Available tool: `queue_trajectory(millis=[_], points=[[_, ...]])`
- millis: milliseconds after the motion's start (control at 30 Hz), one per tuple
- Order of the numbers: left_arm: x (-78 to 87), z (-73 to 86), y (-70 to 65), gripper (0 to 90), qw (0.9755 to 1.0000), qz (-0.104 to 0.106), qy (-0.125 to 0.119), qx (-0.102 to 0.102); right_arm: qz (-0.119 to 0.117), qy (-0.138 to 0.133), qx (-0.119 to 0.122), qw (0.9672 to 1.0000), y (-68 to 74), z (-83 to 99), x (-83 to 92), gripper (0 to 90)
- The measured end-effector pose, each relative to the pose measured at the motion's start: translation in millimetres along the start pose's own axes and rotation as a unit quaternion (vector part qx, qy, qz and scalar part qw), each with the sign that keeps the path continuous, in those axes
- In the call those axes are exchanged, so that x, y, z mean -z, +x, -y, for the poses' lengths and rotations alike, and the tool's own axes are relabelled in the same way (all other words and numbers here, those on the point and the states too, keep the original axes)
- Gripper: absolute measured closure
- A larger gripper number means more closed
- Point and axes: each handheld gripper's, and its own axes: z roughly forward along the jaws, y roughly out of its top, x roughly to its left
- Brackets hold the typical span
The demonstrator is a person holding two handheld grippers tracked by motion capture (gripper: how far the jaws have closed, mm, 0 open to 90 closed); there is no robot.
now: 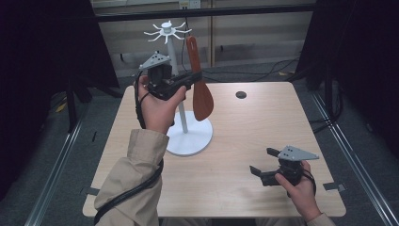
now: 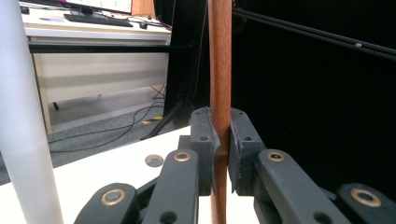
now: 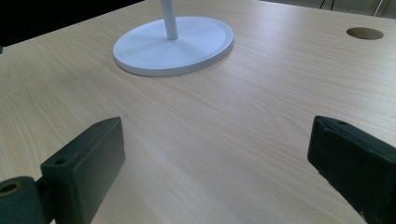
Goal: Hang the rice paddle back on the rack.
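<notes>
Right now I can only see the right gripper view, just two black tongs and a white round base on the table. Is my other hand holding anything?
Observer: Yes. The left tongs are shut on the handle of a wooden spatula.
Operator: Which way up is it?
Observer: Handle up, with the wide blade hanging below the tongs, off the table.
Operator: What's on top of the white pole?
Observer: The stand ends in a ring of curved white hooks, and the top of the spatula handle is close beside them.
Operator: Are my right tongs holding something?
Observer: No. The right tongs are open, low over the table's near right part.
</notes>
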Motion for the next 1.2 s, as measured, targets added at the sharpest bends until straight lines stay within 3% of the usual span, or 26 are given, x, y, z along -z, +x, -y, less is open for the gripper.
queue_trajectory(millis=[300, 467, 700, 733, 800, 1200], points=[[2.6, -6.9, 6.8, 82.6, 0.9999, -0.011, -0.009, -0.003, 0.000, -0.003, 0.001, 1.0000, -0.6, -0.3, 0.6, 3.6], [3.1, -6.9, 10.9, 82.5, 0.9997, -0.018, -0.017, 0.006, -0.001, -0.004, 0.000, 1.0000, -0.3, -0.6, 0.7, 3.6], [2.8, -7.7, 16.2, 82.6, 0.9996, -0.025, -0.015, 0.001, -0.002, -0.003, 0.001, 1.0000, -0.5, -0.5, 0.4, 3.6], [1.9, -7.2, 15.9, 82.5, 0.9992, -0.028, -0.023, 0.013, -0.002, -0.003, 0.001, 1.0000, -0.6, -0.5, 0.4, 3.6], [3.5, -6.1, 19.3, 82.5, 0.9993, -0.033, -0.017, 0.005, -0.001, -0.003, 0.001, 1.0000, -1.0, -0.3, 0.9, 3.6], [6.3, -1.1, 28.9, 82.2, 0.9983, -0.055, -0.021, 0.001, 0.000, -0.003, 0.000, 1.0000, -1.8, -0.2, 1.4, 3.6]])
